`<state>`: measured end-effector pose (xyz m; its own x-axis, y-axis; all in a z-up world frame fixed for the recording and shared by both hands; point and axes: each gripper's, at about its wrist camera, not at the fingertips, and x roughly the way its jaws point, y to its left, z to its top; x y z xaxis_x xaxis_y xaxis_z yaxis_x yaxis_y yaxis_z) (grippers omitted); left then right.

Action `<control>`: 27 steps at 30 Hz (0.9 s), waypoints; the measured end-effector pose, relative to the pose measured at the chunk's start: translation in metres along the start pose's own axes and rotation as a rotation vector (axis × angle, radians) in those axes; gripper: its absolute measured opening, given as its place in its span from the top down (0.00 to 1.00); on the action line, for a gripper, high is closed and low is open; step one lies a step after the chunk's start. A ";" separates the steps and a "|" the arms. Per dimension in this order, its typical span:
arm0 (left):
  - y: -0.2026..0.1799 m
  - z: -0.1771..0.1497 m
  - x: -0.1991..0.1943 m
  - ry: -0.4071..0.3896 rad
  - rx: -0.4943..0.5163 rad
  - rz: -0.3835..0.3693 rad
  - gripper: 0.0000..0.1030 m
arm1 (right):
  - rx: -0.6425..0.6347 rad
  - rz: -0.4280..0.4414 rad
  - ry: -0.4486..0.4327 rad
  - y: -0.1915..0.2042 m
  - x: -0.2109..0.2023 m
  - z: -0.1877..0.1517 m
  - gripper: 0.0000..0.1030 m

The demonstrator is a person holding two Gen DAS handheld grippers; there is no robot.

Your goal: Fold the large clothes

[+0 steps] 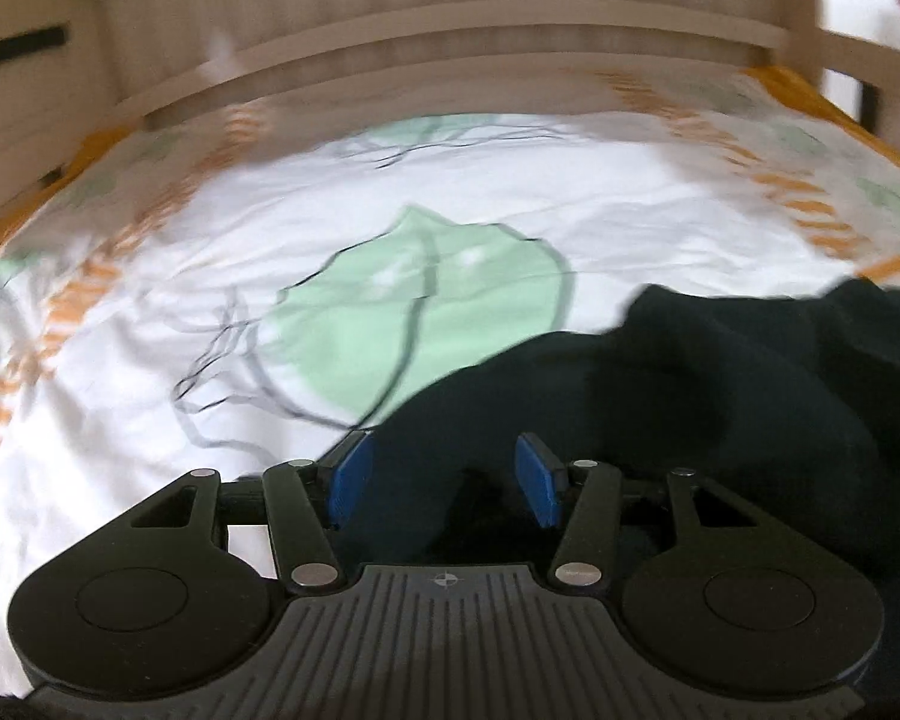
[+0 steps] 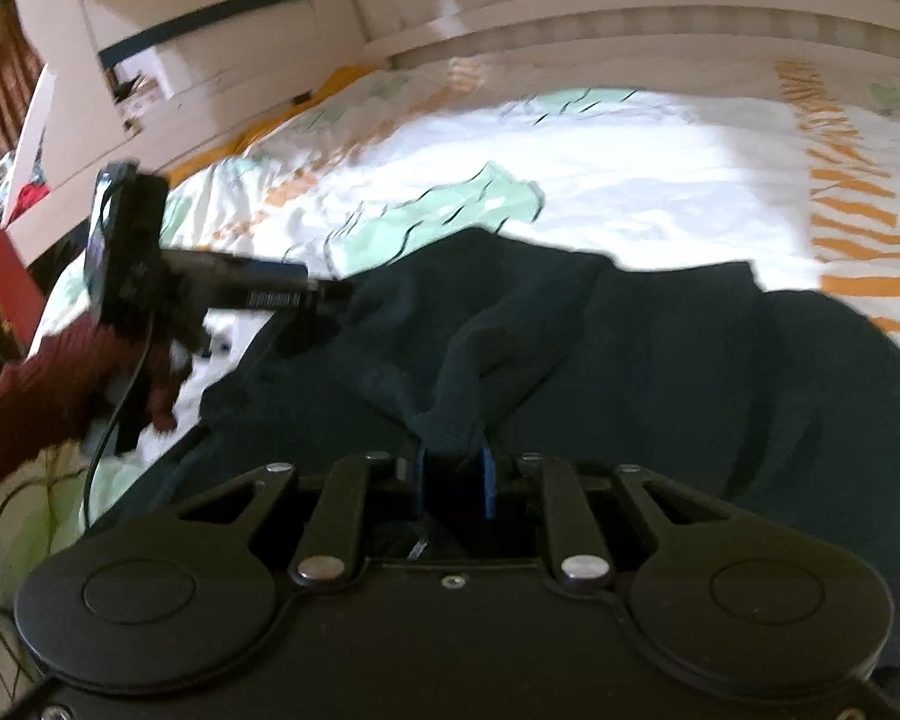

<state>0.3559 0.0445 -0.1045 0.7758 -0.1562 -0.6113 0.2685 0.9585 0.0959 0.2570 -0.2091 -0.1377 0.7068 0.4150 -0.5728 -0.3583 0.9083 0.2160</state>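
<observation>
Far left in the right wrist view: stood white shelving (image 2: 168, 42) beside the bed, then a red-sleeved arm (image 2: 48, 396) gripping the left gripper (image 2: 330, 291), seen side-on with its tip against the left edge of the dark garment (image 2: 630, 360). Trailed a black cable (image 2: 105, 450) below that arm.

From the left gripper's own camera: showed the left gripper (image 1: 444, 480) with blue pads (image 1: 349, 480) spread wide, dark cloth lying between and beneath them but not pinched. Lay rumpled, that dark garment (image 1: 720, 396), over the lower right of the bedsheet (image 1: 150, 312), a white one printed with a pale green leaf (image 1: 426, 312) and orange stripes. Rose behind it a pale headboard (image 1: 450, 36). Blurred throughout.

Further right: sat the right gripper (image 2: 453, 483) with pads drawn narrow, clamped on a bunched ridge of the garment, cloth pulled up in a peak from the pinch. Spread the rest of the fabric rightward across the bedsheet (image 2: 660, 180), orange stripes (image 2: 852, 228) at the far right.
</observation>
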 end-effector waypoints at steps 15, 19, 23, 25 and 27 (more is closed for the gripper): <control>-0.037 0.021 -0.042 -0.181 -0.047 -0.345 0.43 | 0.023 0.179 -0.076 -0.002 -0.019 0.007 0.25; -0.055 0.013 -0.028 -0.110 0.007 -0.382 0.43 | 0.115 0.152 -0.157 -0.022 -0.024 0.009 0.23; -0.059 -0.005 -0.008 0.009 0.071 -0.304 0.43 | 0.122 0.006 -0.116 -0.032 -0.014 0.002 0.23; -0.053 -0.013 0.002 0.051 0.053 -0.297 0.36 | 0.109 -0.101 -0.055 -0.039 -0.005 -0.002 0.23; -0.048 -0.018 0.008 0.061 0.034 -0.301 0.34 | 0.059 -0.221 0.032 -0.042 0.007 -0.009 0.24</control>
<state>0.3383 0.0013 -0.1281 0.6228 -0.4164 -0.6624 0.5006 0.8627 -0.0716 0.2717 -0.2453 -0.1580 0.7440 0.2043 -0.6362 -0.1599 0.9789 0.1274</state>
